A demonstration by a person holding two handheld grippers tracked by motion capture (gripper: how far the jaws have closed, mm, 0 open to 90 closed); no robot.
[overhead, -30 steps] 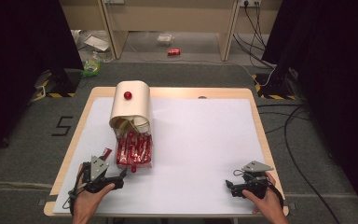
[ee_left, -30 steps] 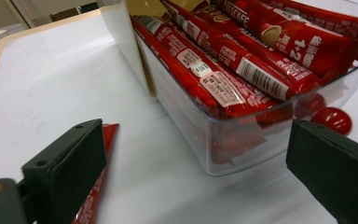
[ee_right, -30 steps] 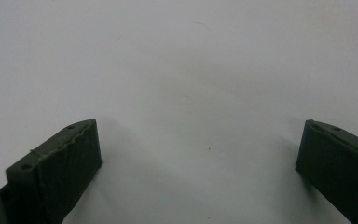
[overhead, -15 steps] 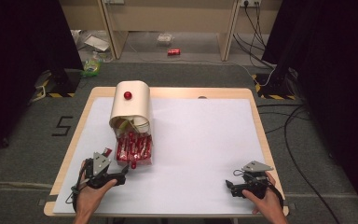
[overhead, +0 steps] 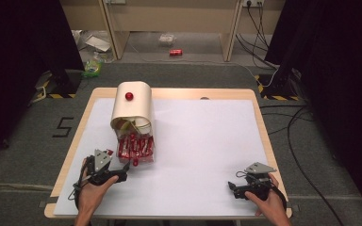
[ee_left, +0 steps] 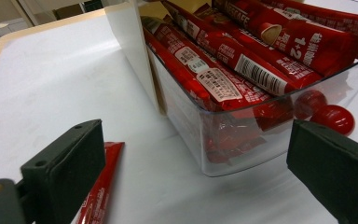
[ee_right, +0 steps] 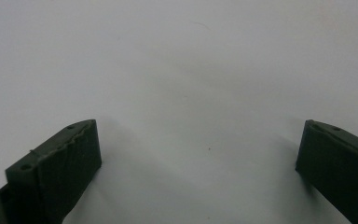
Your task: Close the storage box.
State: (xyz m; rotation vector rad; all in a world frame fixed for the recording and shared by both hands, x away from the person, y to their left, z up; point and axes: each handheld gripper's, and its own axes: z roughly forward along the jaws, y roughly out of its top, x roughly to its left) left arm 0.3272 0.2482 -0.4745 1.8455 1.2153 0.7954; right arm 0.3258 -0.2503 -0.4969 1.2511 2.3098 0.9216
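Shifted a little toward the lower left of the high view since the earlier frames: left gripper, black, two-jawed, now drawn just clear of the near end of the clear plastic box. Jaws spread wide, pinching nothing. Seen in the left gripper view as two dark pads at the bottom corners of the frame, with one loose red foil sachet stick flat on the white table cover, partly behind the left-hand pad. Beyond the pads, upper right of that frame: clear plastic box packed with long red coffee sachets lying lengthwise, a cream card wall against its far side, two small round red pieces just beside its right corner. High view, upper left of the table: cream arched cover with a red knob, touching the box's far end. Lower right of the high view: right gripper, unmoved, held low on the white cover, well apart from the box. Jaws likewise spread, holding nothing, bare white surface between them in the right gripper view.
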